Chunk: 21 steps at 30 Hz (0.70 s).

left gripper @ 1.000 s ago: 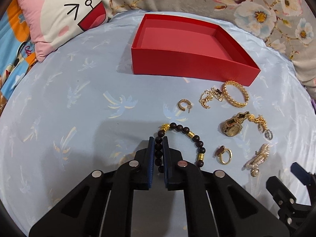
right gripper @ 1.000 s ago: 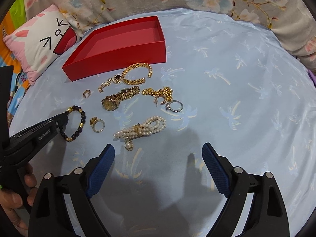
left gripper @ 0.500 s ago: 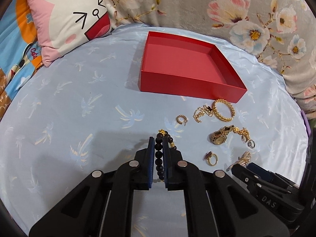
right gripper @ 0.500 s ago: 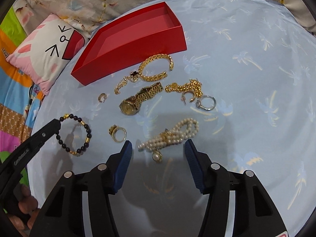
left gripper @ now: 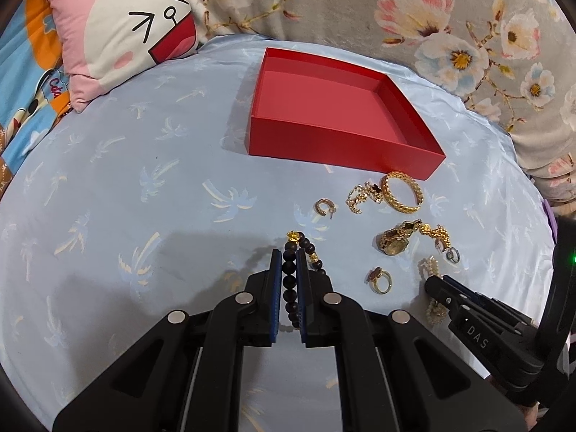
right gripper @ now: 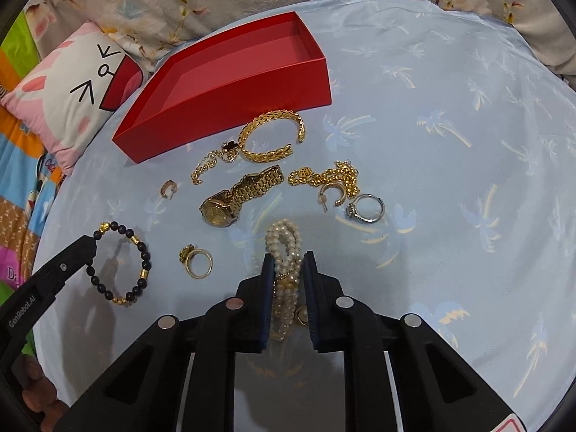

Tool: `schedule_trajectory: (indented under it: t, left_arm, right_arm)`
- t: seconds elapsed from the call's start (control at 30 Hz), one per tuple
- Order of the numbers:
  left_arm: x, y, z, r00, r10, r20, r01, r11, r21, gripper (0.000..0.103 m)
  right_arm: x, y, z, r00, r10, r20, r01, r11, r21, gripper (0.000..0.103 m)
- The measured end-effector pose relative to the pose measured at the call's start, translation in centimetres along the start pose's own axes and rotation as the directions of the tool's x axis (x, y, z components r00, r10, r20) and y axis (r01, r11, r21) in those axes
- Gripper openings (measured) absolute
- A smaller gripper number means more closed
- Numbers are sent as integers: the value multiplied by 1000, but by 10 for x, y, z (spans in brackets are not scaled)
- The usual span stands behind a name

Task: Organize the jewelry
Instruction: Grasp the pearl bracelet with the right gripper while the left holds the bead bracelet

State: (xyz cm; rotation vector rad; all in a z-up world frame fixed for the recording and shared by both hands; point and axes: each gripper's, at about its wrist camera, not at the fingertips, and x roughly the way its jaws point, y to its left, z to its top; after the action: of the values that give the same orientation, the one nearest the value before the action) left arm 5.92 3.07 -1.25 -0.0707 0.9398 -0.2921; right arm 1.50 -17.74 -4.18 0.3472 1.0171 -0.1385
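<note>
An empty red box (left gripper: pixel 338 108) (right gripper: pixel 230 72) stands at the far side of the blue cloth. My left gripper (left gripper: pixel 289 257) is shut on a dark bead bracelet (left gripper: pixel 289 280) (right gripper: pixel 124 262) and holds it a little off the cloth. My right gripper (right gripper: pixel 287 257) is shut on a pearl bracelet (right gripper: pixel 284 248) that lies on the cloth. In front of the box lie a gold bangle (right gripper: pixel 271 136), a gold watch (right gripper: pixel 237 196), a gold chain (right gripper: pixel 325 177), a silver ring (right gripper: pixel 365 208), a gold ring (right gripper: pixel 196 261) and a small hoop earring (right gripper: pixel 168 189).
A pink and white cat pillow (left gripper: pixel 122 28) lies at the far left. Floral bedding (left gripper: pixel 450 28) rises behind the box. A colourful blanket (right gripper: pixel 18 187) borders the cloth on the left.
My right gripper moved down and forward and closed on the pearl bracelet. My left gripper lifted and drew back with the dark bead bracelet held in it.
</note>
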Motion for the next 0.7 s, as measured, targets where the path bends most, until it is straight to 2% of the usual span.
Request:
schedule_trajectory:
  t: [0.17, 0.3, 0.4, 0.57, 0.7]
  left_arm:
    - [-10, 0, 5, 999, -40, 4, 40, 999, -5, 7]
    - [-22, -4, 17, 997, -78, 21, 78, 997, 5, 7]
    - [-35, -13, 37, 993, -94, 69, 90, 995, 51, 7]
    - [-46, -28, 88, 978, -136, 157, 118, 986, 118, 7]
    - [-28, -37, 140, 970, -139, 202, 110, 983, 146, 7]
  right_arm:
    - [-16, -3, -1, 1000, 12, 24, -12, 1000, -11, 15]
    - [-34, -1, 10, 998, 30, 62, -28, 999, -33, 15]
    - [-44, 2, 26, 995, 50, 87, -44, 997, -62, 15]
    - [-50, 10, 82, 986, 106, 131, -94, 991, -97, 15]
    - [-40, 12, 142, 978, 127, 168, -111, 988, -107, 15]
